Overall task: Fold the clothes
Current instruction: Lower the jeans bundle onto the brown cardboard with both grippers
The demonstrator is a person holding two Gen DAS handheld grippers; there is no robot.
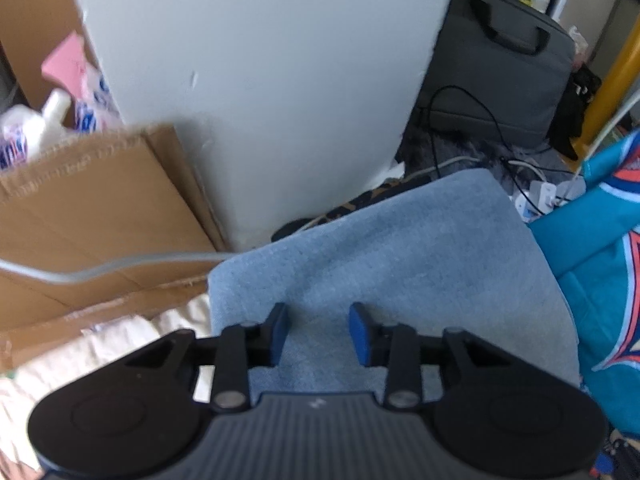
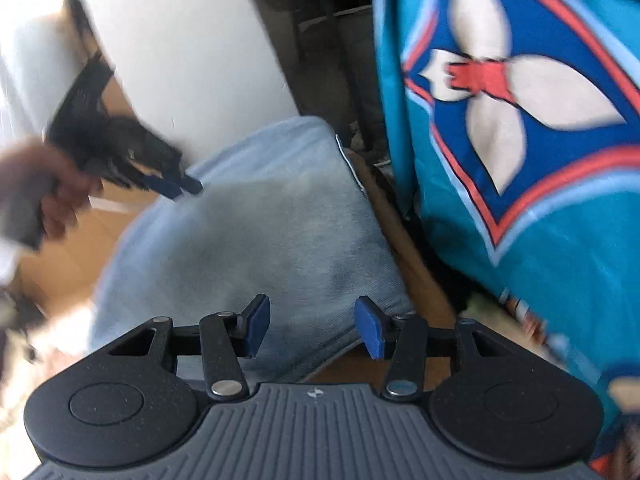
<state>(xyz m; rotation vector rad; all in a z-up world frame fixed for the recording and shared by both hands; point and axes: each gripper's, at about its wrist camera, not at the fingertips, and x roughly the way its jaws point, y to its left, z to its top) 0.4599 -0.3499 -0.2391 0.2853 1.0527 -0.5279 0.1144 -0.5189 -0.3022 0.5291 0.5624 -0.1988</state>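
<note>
A folded light blue cloth [image 1: 400, 264] lies flat, its corners rounded. My left gripper [image 1: 318, 330] hovers over its near part with the blue pads [image 1: 280, 332] apart; only the flat cloth shows in the gap. In the right wrist view the same cloth [image 2: 260, 220] fills the middle. There the left gripper [image 2: 176, 186], held by a person's hand [image 2: 52, 192], rests its tips at the cloth's far left edge. My right gripper [image 2: 312, 326] stands open above the cloth's near right corner, with nothing pinched between its pads [image 2: 368, 328].
A teal patterned fabric [image 2: 540, 120] hangs close on the right. A white wall corner [image 1: 260, 80] stands behind the cloth. An open cardboard box [image 1: 100, 220] sits left, a grey bag [image 1: 500, 72] and cables [image 1: 460, 160] behind. Cream quilted fabric [image 1: 120, 344] lies at the near left.
</note>
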